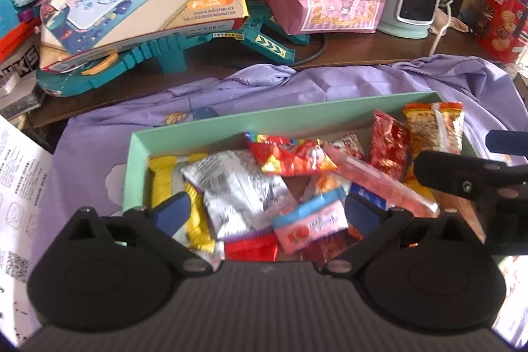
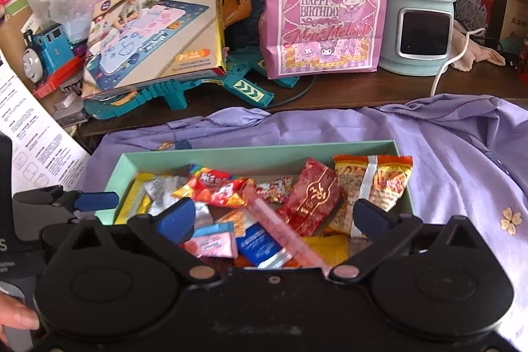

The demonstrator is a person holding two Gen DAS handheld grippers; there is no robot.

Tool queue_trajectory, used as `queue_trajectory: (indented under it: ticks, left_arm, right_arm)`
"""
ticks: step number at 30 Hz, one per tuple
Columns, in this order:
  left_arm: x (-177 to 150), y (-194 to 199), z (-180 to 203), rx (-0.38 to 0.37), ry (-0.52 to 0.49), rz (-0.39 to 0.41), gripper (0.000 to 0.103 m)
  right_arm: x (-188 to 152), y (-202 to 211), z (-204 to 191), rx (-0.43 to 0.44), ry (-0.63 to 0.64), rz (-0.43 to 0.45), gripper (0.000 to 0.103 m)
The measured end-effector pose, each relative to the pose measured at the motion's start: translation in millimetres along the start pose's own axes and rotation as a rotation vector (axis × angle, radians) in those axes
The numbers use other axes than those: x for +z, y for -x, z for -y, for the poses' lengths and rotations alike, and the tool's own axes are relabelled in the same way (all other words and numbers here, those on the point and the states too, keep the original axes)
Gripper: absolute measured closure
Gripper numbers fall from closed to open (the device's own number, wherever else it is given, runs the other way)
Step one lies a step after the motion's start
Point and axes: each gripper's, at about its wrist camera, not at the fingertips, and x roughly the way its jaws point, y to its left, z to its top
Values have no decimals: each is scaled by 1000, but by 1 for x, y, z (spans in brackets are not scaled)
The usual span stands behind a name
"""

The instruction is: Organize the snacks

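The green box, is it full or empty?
Pretty full. The green box has no lid on, and snack packets cover nearly all of its bottom, like the pink packet and the dark red packet.

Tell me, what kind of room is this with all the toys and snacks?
Probably a home, maybe a family room with a cluttered table. A blue toy train, a pink birthday gift bag and a drawing-mat toy box sit behind a green box of snacks on a purple cloth.
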Motion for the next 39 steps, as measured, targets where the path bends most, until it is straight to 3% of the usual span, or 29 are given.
queue_trajectory:
  ticks: [9,23,39]
  left_arm:
    - [-40,62,-3,-9,15,32,0]
    - [-121,122,-11,9,72,41,0]
    - [-161,129,-22,57,120,10,0]
  right_arm:
    - [-29,53,-12,2,-14,-11,0]
    - [-100,117,-27,-40,22,-36,0]
    - [-144,130,-23,-62,-65,-83,0]
